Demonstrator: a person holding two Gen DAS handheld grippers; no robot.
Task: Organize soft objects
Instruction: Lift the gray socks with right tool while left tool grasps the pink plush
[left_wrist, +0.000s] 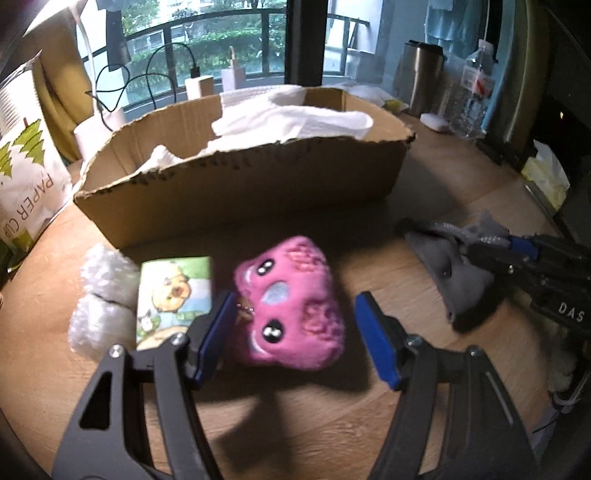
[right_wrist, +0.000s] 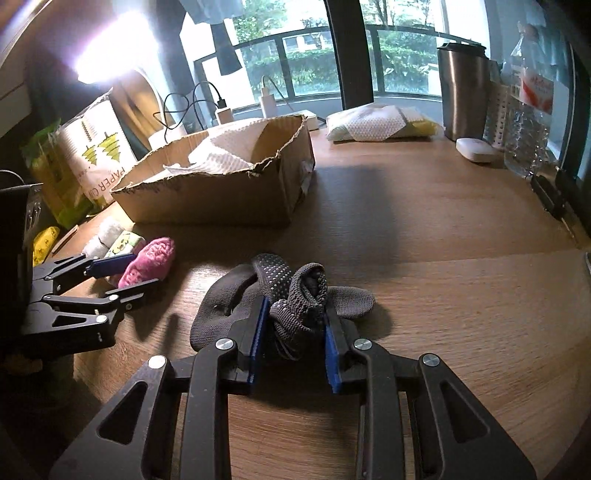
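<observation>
Here, at the left rim of the wooden table (right_wrist: 424, 229), a printed paper cup bag (left_wrist: 26, 177) stands upright, with the torn-edged cardboard box (left_wrist: 240, 184) just to its right; white paper towel (left_wrist: 291, 118) lies crumpled inside the box. In front of the box's near wall sits a tight row: two white bubbly bundles (left_wrist: 99, 299), a flat packet printed with a cartoon bear (left_wrist: 175, 295), and a pink plush toy (left_wrist: 291, 302) with bead eyes and a fuzzy nap. The packet touches the bundles on one side, and the left tool's blue pad overlaps its other edge. The left tool (left_wrist: 293, 336) is spread wide around the plush; the left pad looks pressed against the toy's side, while the right pad stands clear of it with bare wood between. To the right of the plush lies an open strip of table, then a heap of grey knitted socks (right_wrist: 291, 295), ribbed and soft, one with pale grip dots on its sole. The right tool (right_wrist: 293, 334) is drawn in narrow on a bunched fold of the socks, both blue pads touching the knit. Beyond the socks the table runs broad and bare toward the right, where a smooth steel tumbler (right_wrist: 461, 92), a small white case (right_wrist: 474, 149) and a clear plastic water bottle (right_wrist: 526, 122) stand along the far edge by the window, with a white and yellow packet (right_wrist: 380, 123) lying to the tumbler's left.
</observation>
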